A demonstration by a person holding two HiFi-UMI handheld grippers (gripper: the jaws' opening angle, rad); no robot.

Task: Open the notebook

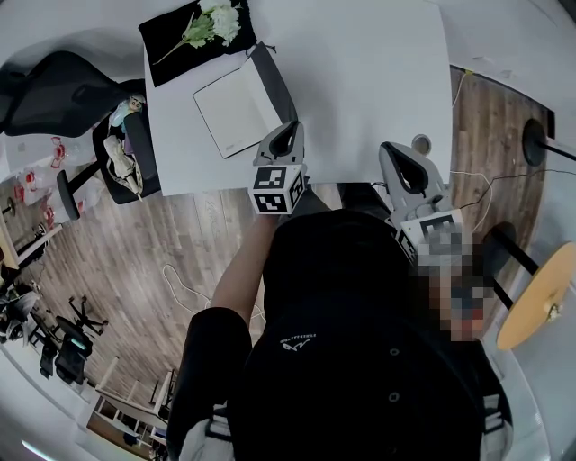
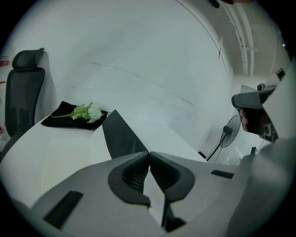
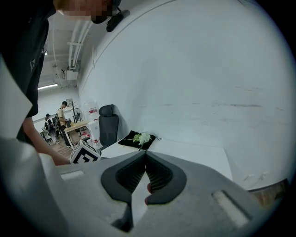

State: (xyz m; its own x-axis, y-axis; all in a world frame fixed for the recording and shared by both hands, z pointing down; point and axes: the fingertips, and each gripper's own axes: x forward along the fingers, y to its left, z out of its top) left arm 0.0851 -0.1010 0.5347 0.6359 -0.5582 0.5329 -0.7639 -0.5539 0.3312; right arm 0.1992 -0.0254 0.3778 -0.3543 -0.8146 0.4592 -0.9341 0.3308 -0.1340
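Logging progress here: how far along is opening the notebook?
Done, it seems: the notebook shows a white page, with its dark cover standing up. In hand: nothing. The left gripper and right gripper are shut and empty by the table's near edge. Left: perhaps only laying the cover flat.

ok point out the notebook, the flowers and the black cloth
notebook (image 1: 236, 112): head view, on its open white page
flowers (image 1: 216, 22): head view, on the white blooms
black cloth (image 1: 164, 38): head view, on its bare left part
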